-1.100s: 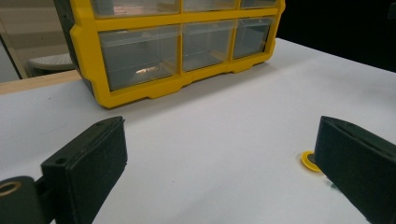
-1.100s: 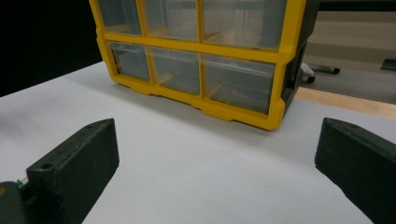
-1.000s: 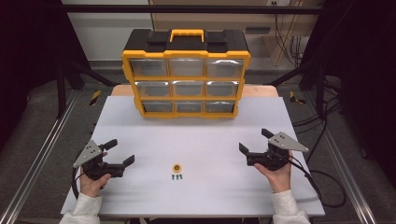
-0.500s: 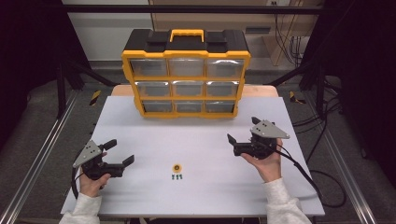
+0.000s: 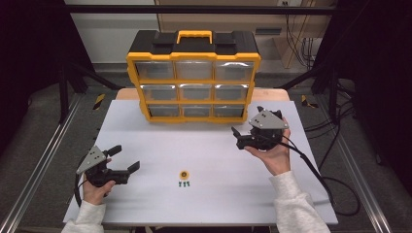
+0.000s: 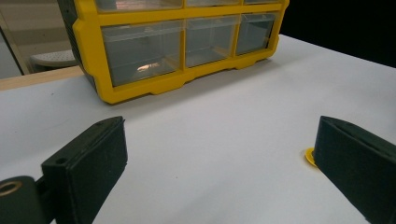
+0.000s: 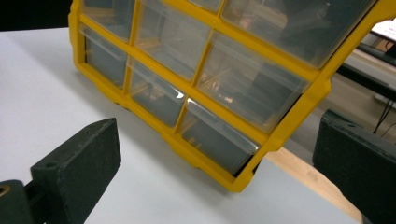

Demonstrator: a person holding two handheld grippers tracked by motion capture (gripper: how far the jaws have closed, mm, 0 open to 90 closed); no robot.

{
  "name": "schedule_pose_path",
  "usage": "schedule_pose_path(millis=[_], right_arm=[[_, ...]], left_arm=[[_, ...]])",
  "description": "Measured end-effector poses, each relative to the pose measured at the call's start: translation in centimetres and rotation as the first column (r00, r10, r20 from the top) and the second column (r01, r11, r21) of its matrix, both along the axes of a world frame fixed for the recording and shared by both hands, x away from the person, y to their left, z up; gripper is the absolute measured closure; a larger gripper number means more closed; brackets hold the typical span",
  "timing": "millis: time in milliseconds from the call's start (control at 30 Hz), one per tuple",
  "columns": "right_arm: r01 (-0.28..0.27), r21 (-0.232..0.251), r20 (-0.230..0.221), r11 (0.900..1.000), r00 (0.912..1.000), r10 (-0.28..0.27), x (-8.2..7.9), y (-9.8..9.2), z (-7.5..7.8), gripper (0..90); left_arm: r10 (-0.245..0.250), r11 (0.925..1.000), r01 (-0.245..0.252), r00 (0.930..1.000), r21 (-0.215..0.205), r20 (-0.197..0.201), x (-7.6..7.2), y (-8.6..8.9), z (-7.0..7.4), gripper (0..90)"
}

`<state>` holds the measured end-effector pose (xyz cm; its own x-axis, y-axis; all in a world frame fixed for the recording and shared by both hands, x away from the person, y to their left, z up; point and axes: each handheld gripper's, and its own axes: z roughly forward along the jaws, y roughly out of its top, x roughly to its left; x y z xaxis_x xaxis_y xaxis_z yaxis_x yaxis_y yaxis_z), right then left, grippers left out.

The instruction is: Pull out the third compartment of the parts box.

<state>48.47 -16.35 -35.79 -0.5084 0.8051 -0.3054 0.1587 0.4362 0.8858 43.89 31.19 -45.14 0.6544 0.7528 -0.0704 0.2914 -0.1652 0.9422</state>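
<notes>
At the far edge of the table [image 5: 145,213], the drawer cabinet [image 5: 193,80] stood upright. The right gripper [image 5: 238,137], jaws spread, was held near its lower right drawer [image 7: 219,137]; that light, slippery drawer would be best gripped by its front lip. The left gripper [image 5: 127,159] was held released.

white table [image 5: 145,126] — grey floor [image 5: 43,116] | dark frame rails [image 5: 34,170]

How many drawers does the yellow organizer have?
9, in a three-by-three grid on the organizer: top row, middle row, bottom row, three side by side in each. All are shut.
</notes>
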Motion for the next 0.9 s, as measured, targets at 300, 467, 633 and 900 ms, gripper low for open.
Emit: schedule_pose_path(millis=[300,467,633,900], right_arm=[[0.013,-0.196,0.123,0.980,0.9923,0.011,0.8,0.7,1.1,3.8],[0.010,-0.295,0.165,0.955,0.9854,0.041,1.2,1.0,1.5,3.6],[0.010,-0.344,0.196,0.939,0.9787,0.061,1.5,1.3,2.1,3.4],[-0.004,-0.437,0.245,0.899,0.9616,0.124,2.2,1.8,3.0,3.6]], left_arm=[[0.002,1.0000,-0.002,1.0000,0.002,0.001,0.0,0.0,0.0,2.9],[0.002,1.0000,-0.002,1.0000,0.004,0.000,0.0,0.0,0.0,2.9],[0.002,1.0000,-0.002,1.0000,0.005,0.000,0.0,0.0,0.0,2.9],[0.000,0.9999,0.000,1.0000,0.017,0.001,0.0,-0.2,-0.1,2.8]])
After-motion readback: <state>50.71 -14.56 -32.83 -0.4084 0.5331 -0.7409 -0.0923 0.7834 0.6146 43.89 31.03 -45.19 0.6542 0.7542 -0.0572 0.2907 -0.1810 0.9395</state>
